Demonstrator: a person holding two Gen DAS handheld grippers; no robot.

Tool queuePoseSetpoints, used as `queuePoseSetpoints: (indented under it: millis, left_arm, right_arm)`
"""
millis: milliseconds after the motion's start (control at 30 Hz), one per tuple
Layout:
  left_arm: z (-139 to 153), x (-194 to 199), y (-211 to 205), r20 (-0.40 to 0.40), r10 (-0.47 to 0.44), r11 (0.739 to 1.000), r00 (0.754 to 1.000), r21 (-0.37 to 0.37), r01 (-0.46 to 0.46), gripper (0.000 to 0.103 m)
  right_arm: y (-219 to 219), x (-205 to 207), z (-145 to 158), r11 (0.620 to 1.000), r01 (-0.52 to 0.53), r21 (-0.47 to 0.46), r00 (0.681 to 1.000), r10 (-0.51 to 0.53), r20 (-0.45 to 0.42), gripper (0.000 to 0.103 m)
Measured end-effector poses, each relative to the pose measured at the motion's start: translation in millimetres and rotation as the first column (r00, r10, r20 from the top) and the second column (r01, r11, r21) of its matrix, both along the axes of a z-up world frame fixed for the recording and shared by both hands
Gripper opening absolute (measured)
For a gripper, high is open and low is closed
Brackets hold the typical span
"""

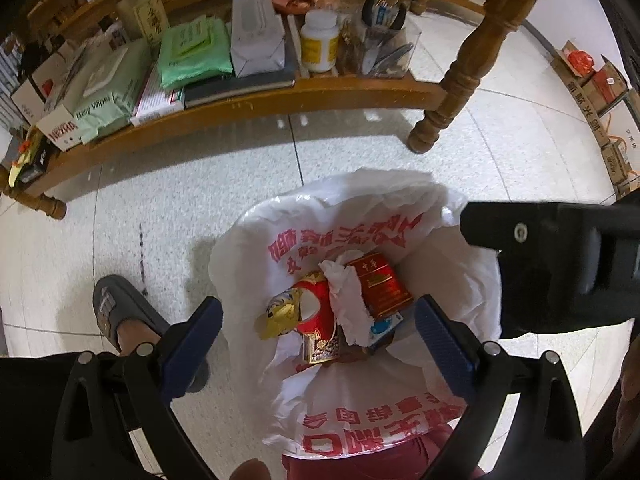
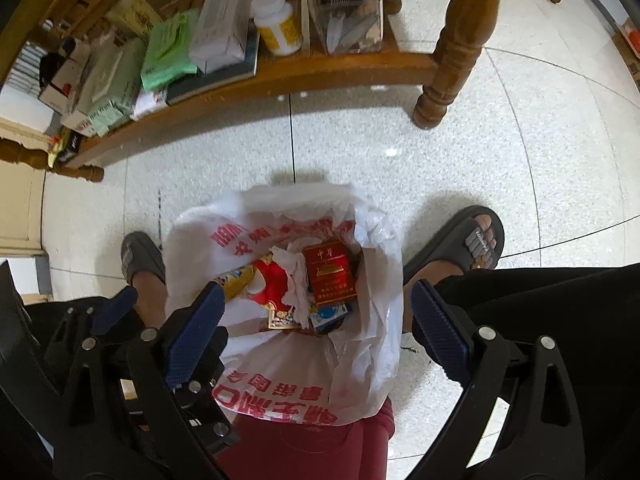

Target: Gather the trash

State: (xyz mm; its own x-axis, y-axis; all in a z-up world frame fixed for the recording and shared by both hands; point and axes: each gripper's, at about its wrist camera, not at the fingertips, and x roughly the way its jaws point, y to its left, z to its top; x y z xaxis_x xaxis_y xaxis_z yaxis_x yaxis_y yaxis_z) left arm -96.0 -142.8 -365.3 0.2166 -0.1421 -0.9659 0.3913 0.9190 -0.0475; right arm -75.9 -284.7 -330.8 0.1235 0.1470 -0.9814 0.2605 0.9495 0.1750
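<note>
Trash bag (image 1: 352, 412) white, red-printed, red cigarette pack (image 2: 329, 277) inside

Wooden shelf (image 1: 280, 98), low, holding: Baby Wipes pack (image 1: 106, 92), green packet (image 1: 192, 50), white bottle (image 1: 319, 40). Carved table leg (image 1: 464, 72). Grey slipper (image 1: 116, 308). Speckled tile floor (image 1: 200, 184).

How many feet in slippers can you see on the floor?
2. One grey slipper is left of the bin bag, the other slipper is right of it. Only the right wrist view shows both.
</note>
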Motion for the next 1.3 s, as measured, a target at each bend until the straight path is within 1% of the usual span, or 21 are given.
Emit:
queuePoseSetpoints:
  millis: [167,400,500,700,767,867,1000,1100,1200,1267,1300]
  left_arm:
    - [19,-3,-4,0.037,-0.020,1.000,0.999,-0.018,0.021,0.094]
    - [49,-4,-11,0.085,-0.033,0.996,0.996,-0.082,0.040,0.094]
    - [65,-3,-10,0.109,-0.027,0.992,0.994,-0.117,0.040,0.094]
    - [97,-1,-4,0.174,-0.007,0.987,0.985,-0.155,0.034,0.094]
    - [111,0,-2,0.216,-0.004,0.988,0.976,-0.149,0.037,0.094]
    - [132,2,-1,0.286,-0.007,0.993,0.958,-0.113,0.041,0.094]
    - [158,11,7,0.329,0.020,0.995,0.944,-0.097,0.012,0.094]
    - [181,21,12,0.360,0.059,0.995,0.931,-0.091,-0.028,0.095]
    - [201,28,19,0.379,0.102,0.991,0.920,-0.124,-0.059,0.095]
    - [218,33,24,0.402,0.131,0.986,0.906,-0.144,-0.078,0.095]
    - [228,35,26,0.424,0.143,0.985,0.894,-0.149,-0.088,0.095]
  right_arm:
    - [-5,-2,23,1.000,0.005,0.004,0.999,-0.005,0.045,0.092]
    - [-14,-10,61,1.000,0.017,0.001,0.993,-0.017,0.116,0.093]
    - [-17,-12,79,1.000,0.025,0.005,0.988,-0.026,0.152,0.093]
    - [-21,-12,121,1.000,0.026,0.009,0.970,-0.027,0.243,0.093]
    - [-19,-11,138,1.000,0.012,-0.006,0.960,-0.010,0.280,0.093]
    - [-14,-8,164,0.999,-0.011,-0.033,0.941,0.022,0.338,0.093]
    - [-10,-4,197,0.998,-0.038,-0.049,0.916,0.055,0.398,0.093]
    - [-6,-1,221,0.996,-0.058,-0.064,0.897,0.080,0.436,0.093]
    - [-2,1,243,0.994,-0.071,-0.085,0.874,0.103,0.474,0.093]
    - [-1,3,259,0.992,-0.078,-0.095,0.858,0.115,0.500,0.093]
    - [0,3,267,0.991,-0.079,-0.108,0.848,0.124,0.516,0.093]
